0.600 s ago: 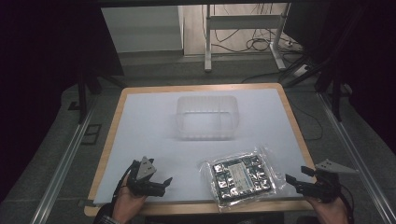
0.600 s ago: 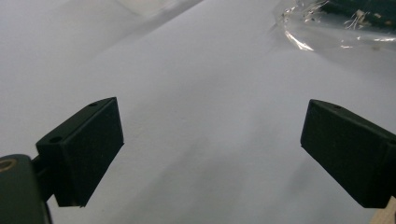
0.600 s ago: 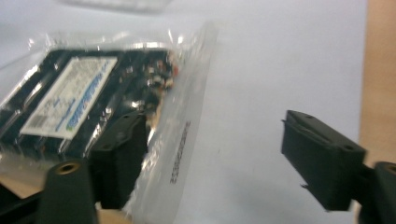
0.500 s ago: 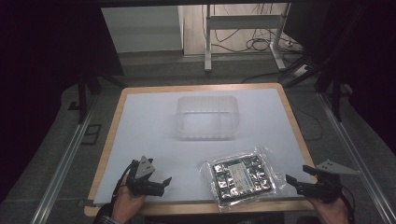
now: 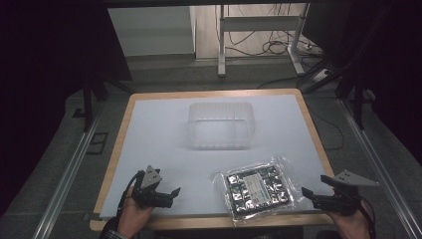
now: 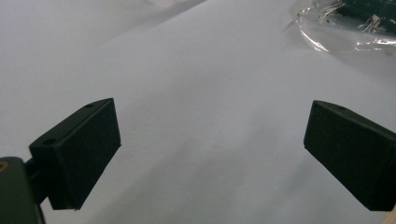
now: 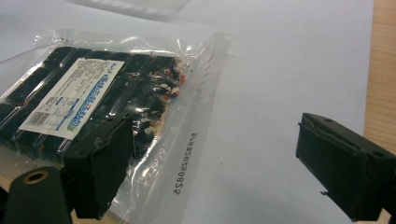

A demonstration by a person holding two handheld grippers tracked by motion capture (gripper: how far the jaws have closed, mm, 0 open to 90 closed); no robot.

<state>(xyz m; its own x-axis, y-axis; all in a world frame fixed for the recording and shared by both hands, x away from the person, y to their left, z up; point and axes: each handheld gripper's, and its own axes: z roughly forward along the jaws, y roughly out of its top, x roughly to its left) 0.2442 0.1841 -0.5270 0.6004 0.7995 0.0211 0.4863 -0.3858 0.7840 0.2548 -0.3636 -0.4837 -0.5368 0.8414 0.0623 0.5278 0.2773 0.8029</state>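
A clear plastic bag (image 5: pixel 259 189) holding a black compartment tray with a white label lies near the table's front edge, right of centre. My right gripper (image 5: pixel 314 185) hovers just right of the bag, open, with its jaws pointed at the bag's edge. In the right gripper view the bag (image 7: pixel 88 98) lies behind the left jaw, and bare white sheet shows between the jaws of the gripper (image 7: pixel 215 158). My left gripper (image 5: pixel 171 196) is open at the front left, pointing right, with nothing between its jaws (image 6: pixel 210 144). The bag's corner (image 6: pixel 345 23) lies ahead of it.
A clear, empty-looking plastic container (image 5: pixel 220 125) stands at the middle of the white sheet (image 5: pixel 159 149). The table's wooden rim (image 7: pixel 383 70) runs close beside my right gripper. Dark floor, rails and a stand's legs surround the table.
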